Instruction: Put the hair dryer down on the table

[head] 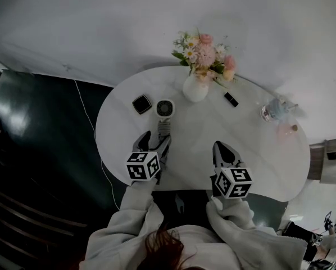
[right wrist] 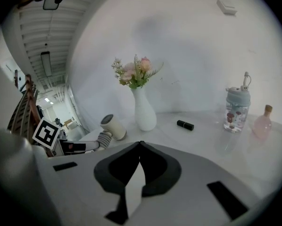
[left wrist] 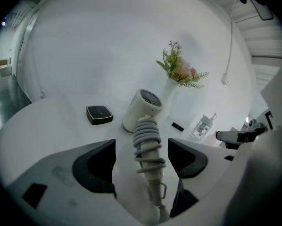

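The white hair dryer [head: 164, 109] lies on the round white table [head: 258, 162], its grille end towards the vase and its cord coiled round the handle [left wrist: 148, 142]. My left gripper [head: 155, 142] is open, one jaw on either side of that handle [left wrist: 141, 149], with a gap showing between each pad and the cord. The dryer [right wrist: 113, 126] also shows at the left of the right gripper view. My right gripper [head: 223, 151] is shut with nothing in it [right wrist: 140, 145] and hovers over the table's near edge.
A white vase of flowers [head: 195, 89] stands behind the dryer. A black square box [head: 141, 104] lies to its left, a small black tube [head: 231, 99] to the right. A clear bottle [head: 275, 108] and a small pink bottle [right wrist: 265, 121] stand at the far right.
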### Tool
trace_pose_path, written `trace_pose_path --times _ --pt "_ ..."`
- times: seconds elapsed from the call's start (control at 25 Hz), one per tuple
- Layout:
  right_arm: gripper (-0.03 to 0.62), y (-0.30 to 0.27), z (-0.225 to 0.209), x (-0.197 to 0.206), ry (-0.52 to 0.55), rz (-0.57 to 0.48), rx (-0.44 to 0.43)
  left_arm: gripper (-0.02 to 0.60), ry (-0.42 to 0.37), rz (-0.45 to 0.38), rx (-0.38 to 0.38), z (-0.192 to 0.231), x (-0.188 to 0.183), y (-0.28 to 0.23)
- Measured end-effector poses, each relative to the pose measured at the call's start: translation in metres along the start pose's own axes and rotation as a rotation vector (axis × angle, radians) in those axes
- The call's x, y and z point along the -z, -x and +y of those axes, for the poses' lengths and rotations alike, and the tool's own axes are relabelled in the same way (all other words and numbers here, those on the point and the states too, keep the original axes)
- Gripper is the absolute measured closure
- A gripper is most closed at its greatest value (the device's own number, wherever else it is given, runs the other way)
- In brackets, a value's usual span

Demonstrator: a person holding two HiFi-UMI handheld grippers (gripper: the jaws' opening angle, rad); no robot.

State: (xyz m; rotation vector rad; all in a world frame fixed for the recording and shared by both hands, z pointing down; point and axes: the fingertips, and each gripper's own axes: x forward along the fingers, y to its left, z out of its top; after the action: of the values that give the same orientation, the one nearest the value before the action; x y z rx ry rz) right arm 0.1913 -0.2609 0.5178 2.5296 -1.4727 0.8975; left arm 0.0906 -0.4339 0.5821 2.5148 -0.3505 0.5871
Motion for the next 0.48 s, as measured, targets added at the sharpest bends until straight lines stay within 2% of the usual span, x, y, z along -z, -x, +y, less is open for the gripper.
trace_pose_path --times 0.48 --pt "0.545 0.005 0.021 -0.010 0.009 -0.042 -0.030 0.261 0.027 -0.098 -0.028 0.012 -0.011 0.067"
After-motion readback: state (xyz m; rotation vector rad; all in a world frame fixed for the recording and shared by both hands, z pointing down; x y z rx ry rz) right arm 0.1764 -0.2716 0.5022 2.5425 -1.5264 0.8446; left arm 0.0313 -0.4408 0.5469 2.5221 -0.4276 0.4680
